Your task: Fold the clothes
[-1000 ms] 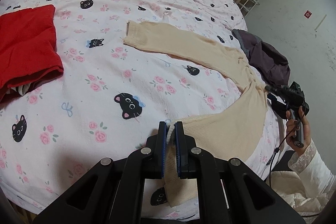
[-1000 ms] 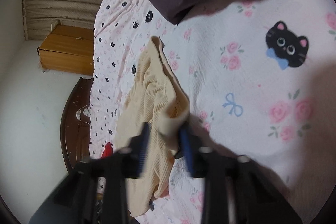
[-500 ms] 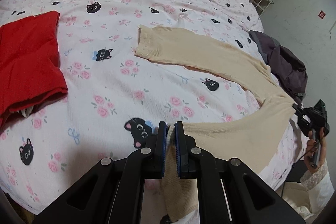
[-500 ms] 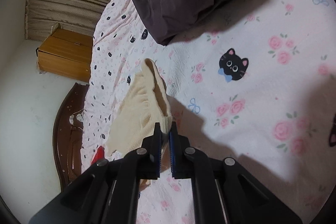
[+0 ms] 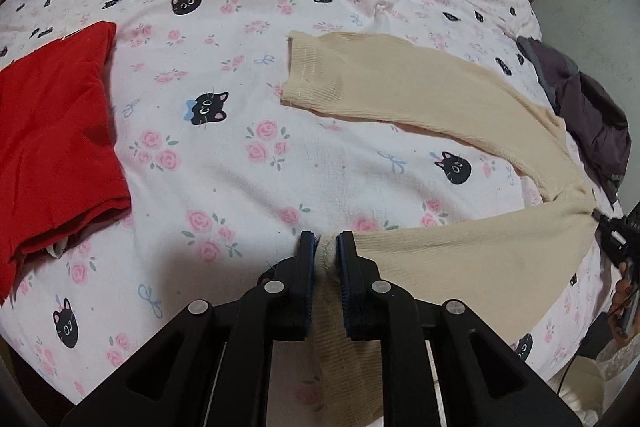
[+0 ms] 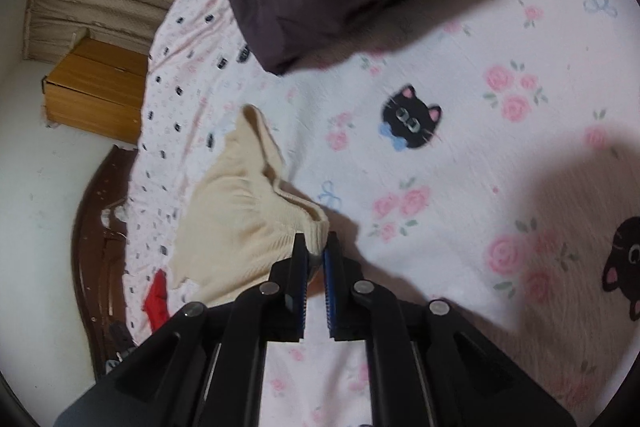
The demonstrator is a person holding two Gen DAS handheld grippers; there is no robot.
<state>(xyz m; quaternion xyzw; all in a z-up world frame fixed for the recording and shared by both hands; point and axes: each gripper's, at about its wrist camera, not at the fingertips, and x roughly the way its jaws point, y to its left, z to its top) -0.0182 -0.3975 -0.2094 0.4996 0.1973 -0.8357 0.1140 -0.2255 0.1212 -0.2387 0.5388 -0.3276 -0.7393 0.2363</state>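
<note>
The cream sweater [image 5: 420,95] lies spread on my bed [image 5: 240,167], one sleeve stretched flat. My left tongs [image 5: 325,247] are opening, hem fabric between the pads. My right tongs [image 6: 316,251] (also opening) pinch its far corner. A red garment [image 5: 52,131] lies left, well apart.

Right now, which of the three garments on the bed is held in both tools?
The cream sweater, stretched between the left tool and right tool. The red garment and the dark purple one lie untouched.
</note>
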